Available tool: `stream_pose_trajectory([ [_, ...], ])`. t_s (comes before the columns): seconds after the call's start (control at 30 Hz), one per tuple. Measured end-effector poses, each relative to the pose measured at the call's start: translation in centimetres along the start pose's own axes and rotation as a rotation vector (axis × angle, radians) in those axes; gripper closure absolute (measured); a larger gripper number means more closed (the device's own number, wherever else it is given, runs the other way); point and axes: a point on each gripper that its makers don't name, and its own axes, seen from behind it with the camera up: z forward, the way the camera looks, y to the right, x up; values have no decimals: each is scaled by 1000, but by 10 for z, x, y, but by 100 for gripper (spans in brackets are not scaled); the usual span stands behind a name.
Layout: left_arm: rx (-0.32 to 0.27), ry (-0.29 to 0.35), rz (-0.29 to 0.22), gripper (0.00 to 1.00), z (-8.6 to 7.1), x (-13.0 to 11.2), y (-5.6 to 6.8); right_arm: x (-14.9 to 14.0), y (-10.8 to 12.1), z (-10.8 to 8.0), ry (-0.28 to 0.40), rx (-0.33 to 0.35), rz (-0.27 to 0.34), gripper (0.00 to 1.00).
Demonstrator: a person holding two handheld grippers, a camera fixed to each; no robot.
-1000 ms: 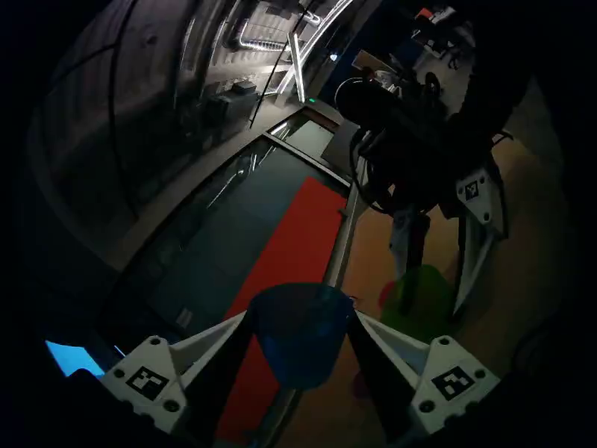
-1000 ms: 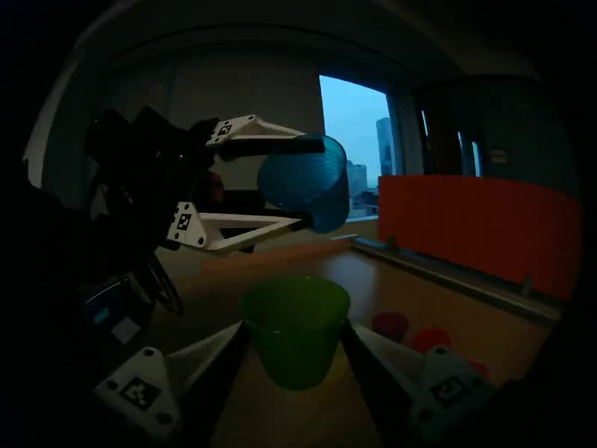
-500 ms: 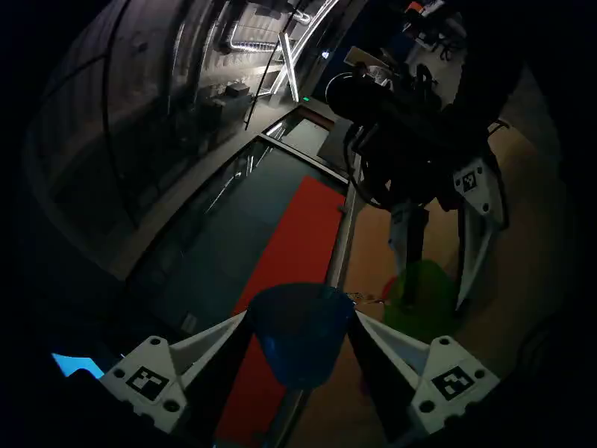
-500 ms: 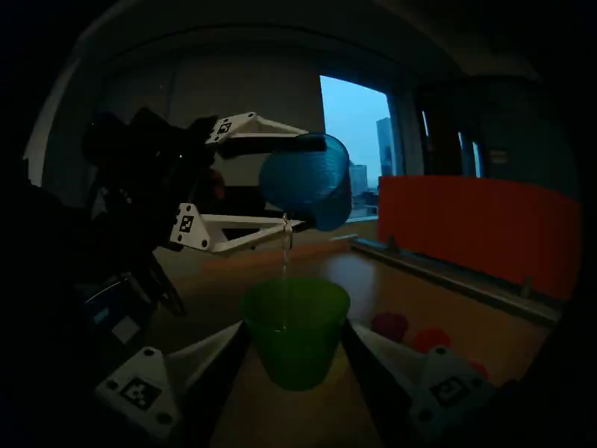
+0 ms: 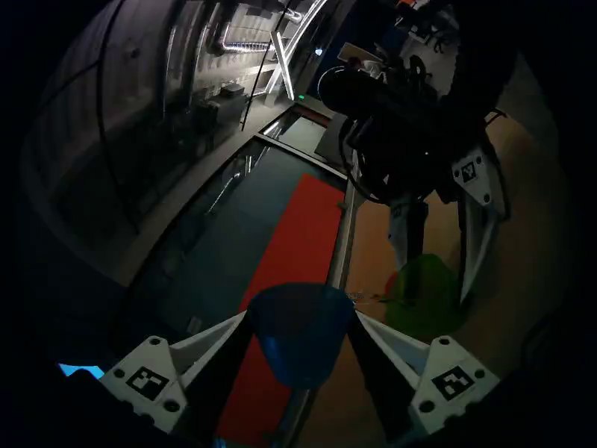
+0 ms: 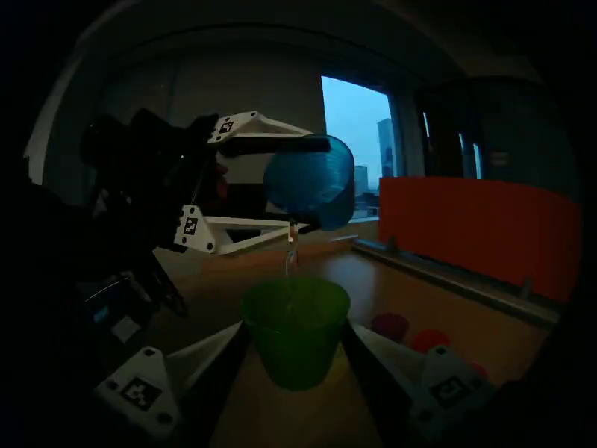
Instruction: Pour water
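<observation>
Left claw: pinching the blue cup, one white finger on each side, both pressed against its wall.
Blue cup: up in the air and tipped well over. In the right gripper view its mouth points to the right and its lower lip sits right above the green cup.
Water: a thin stream drops from the blue cup's lower lip straight into the green cup's open mouth.
Right claw: clamped on the green cup, a finger tight on either side.
Green cup: upright, open side up, near the camera in the right gripper view and just below the blue one, not touching it. Can't tell if its bottom sits on the table or hangs just over it.
Far-off look: in the left gripper view the right claw is farther away on the right, with the green cup between its two fingers. The dark bulk above it is too dim to make out.
Table: wooden, running off to the far right.
Red bits: a couple of small round red things lie on the table, right of the green cup. No idea what they are.
Orange panel: stands along the table's far right edge.
Window: far side, blue dusk sky with towers.
Light: pretty dim overall.
</observation>
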Motion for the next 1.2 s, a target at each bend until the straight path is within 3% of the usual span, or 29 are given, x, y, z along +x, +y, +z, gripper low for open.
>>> stream_pose_trajectory([
  [1.2, 35, 1, 88, 14, 0, 8, -11, 3, 2, -3, 17, -7, -5, 1],
])
